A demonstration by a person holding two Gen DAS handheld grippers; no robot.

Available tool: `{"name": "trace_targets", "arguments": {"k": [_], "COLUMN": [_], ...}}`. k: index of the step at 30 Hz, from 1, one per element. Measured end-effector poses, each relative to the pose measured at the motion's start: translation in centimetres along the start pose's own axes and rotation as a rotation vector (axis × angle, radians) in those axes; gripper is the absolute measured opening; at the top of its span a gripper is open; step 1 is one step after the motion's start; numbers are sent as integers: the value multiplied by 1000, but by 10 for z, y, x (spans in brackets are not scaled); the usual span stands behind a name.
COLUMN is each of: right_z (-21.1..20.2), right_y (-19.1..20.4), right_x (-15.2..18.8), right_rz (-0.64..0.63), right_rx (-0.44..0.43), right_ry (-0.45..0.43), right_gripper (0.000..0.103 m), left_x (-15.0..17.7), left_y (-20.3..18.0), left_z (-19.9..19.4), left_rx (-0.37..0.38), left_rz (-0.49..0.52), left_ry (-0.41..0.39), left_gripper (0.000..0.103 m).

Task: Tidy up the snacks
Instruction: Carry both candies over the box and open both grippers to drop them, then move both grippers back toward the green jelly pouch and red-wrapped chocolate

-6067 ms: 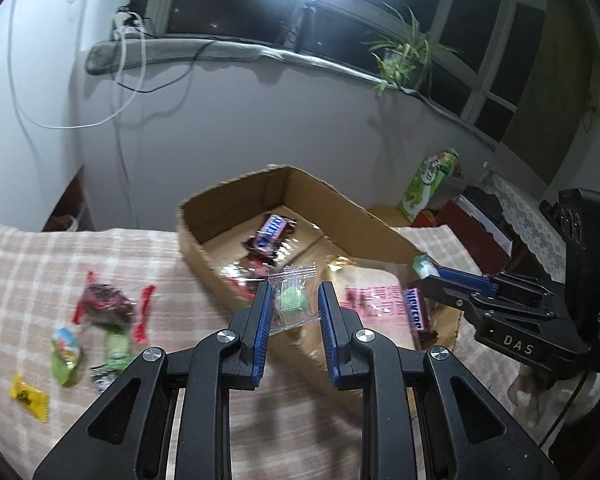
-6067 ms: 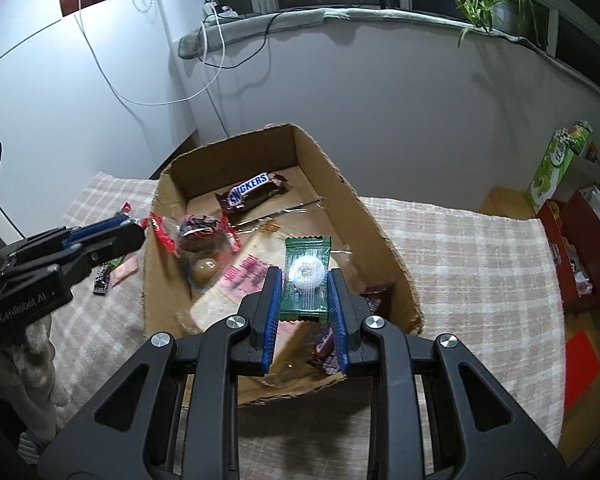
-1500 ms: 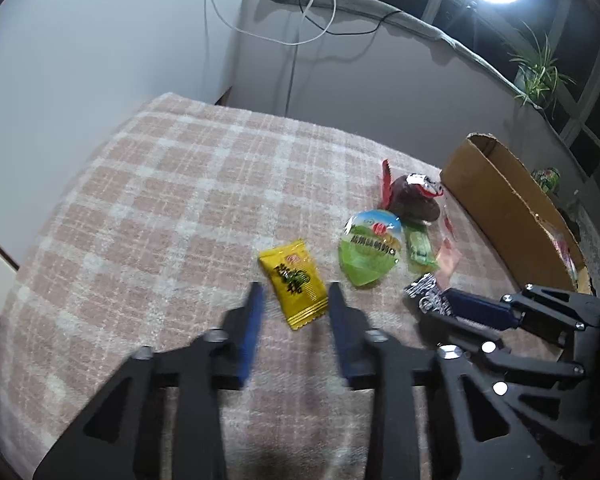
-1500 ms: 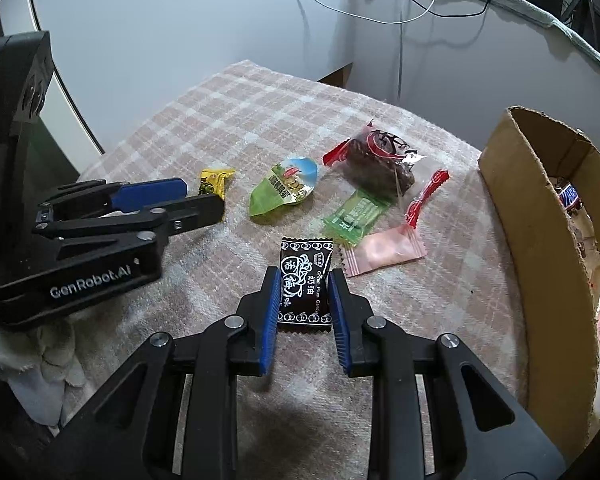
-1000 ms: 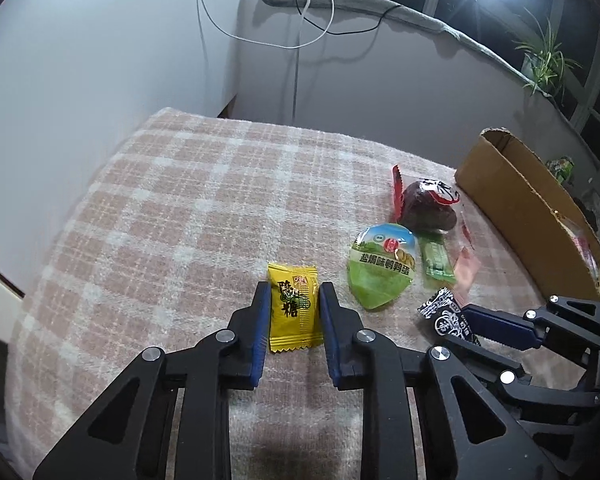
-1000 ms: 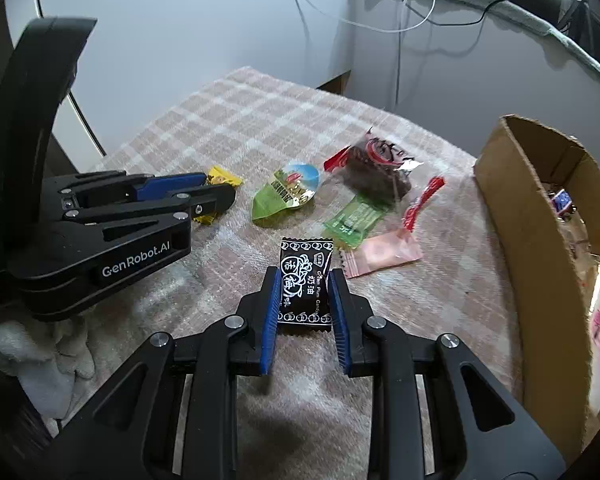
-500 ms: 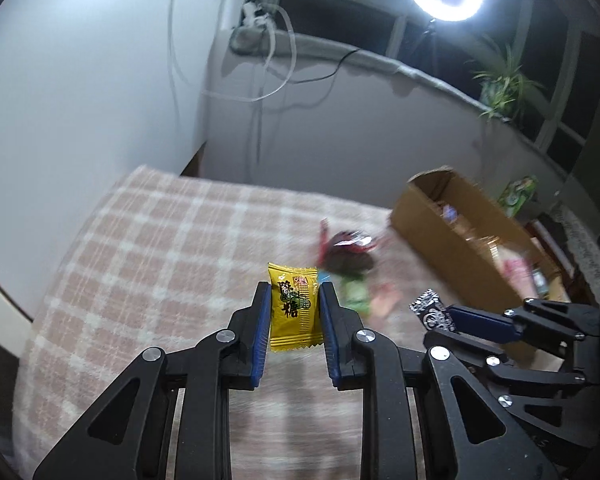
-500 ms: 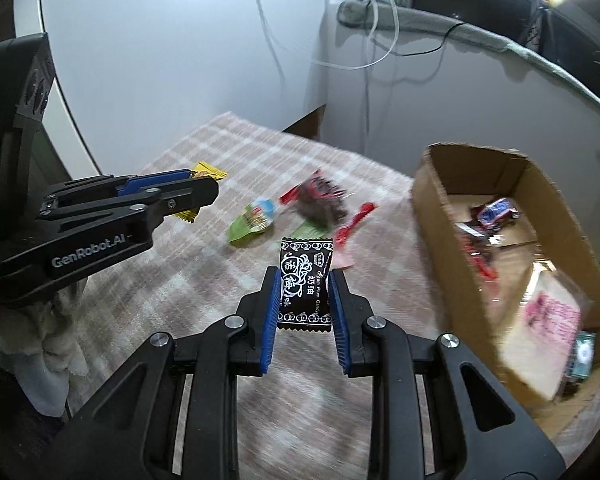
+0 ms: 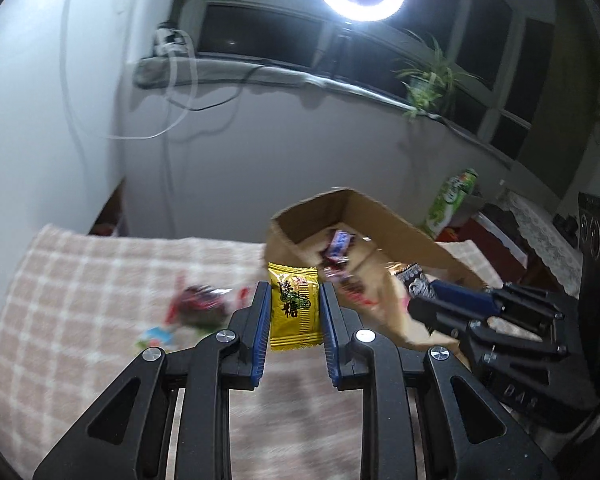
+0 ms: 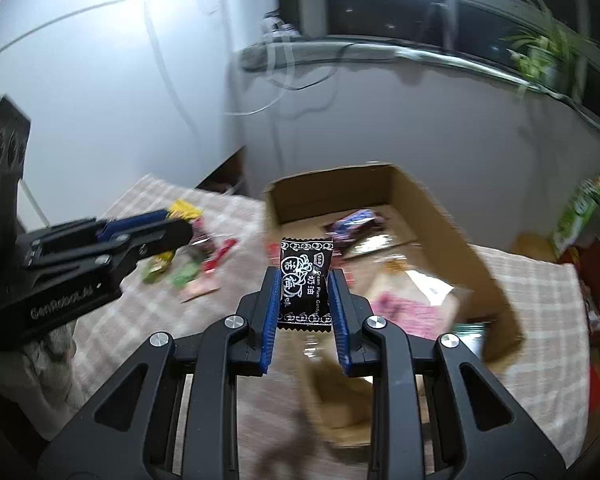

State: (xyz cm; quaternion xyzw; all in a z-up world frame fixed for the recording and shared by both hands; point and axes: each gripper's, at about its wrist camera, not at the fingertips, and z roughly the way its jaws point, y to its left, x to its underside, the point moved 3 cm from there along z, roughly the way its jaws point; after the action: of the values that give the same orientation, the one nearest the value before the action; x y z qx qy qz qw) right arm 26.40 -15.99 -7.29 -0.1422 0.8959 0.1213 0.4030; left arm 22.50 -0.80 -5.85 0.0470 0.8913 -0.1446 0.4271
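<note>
Two packets ride toward our open brown cardboard box (image 9: 396,232). Left wrist: our left gripper (image 9: 294,308) pinches a small yellow foil candy packet (image 9: 294,304) short of the box; an early release drops it on the checked cloth (image 9: 80,280). Right wrist: our right gripper (image 10: 305,294) clamps a small black foil plum-candy packet (image 10: 306,280) above the box's near wall (image 10: 332,396), which could snag it.

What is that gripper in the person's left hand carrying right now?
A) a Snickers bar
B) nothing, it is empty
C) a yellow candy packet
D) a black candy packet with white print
C: in the left wrist view the left gripper is shut on a yellow candy packet, pinched between its blue pads; the black candy packet sits in the right gripper.
</note>
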Motion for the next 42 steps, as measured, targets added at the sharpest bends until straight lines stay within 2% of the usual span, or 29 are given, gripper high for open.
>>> {"name": "trace_targets", "arguments": {"k": [4, 8, 15, 18, 26, 36, 37, 38, 39, 40, 42], "right_z": [-5, -3, 11, 19, 20, 26, 25, 24, 22, 20, 17], "right_y": [-26, -44, -65, -78, -74, -85, -85, -85, -84, -84, -84], "right_x": [0, -4, -13, -11, -16, -6, -6, -6, -6, -6, -6], "right_rz": [54, 97, 138, 181, 153, 177, 176, 174, 171, 169, 162], "right_rx": [33, 24, 59, 50, 50, 70, 69, 74, 87, 97, 104], "right_ry": [-11, -25, -61, -44, -36, -8, -8, -11, -18, -28, -34], "right_gripper": [25, 25, 25, 25, 25, 26, 27, 36, 53, 60, 62], "left_x": [-5, -7, -11, -9, -2, 7, 7, 7, 8, 8, 9], "left_y": [-23, -35, -50, -62, -75, -84, -86, -87, -88, -89, -90], "left_z": [13, 18, 31, 39, 53, 56, 57, 57, 57, 57, 58], "left_rx": [37, 48, 72, 77, 87, 89, 90, 89, 85, 82, 77], "left_rz": [35, 56, 55, 83, 106, 133, 138, 142, 146, 149, 152], "left_ry": [12, 16, 25, 36, 62, 82, 84, 85, 84, 84, 85], "left_gripper": [22, 22, 22, 22, 22, 22, 23, 23, 24, 26, 34]}}
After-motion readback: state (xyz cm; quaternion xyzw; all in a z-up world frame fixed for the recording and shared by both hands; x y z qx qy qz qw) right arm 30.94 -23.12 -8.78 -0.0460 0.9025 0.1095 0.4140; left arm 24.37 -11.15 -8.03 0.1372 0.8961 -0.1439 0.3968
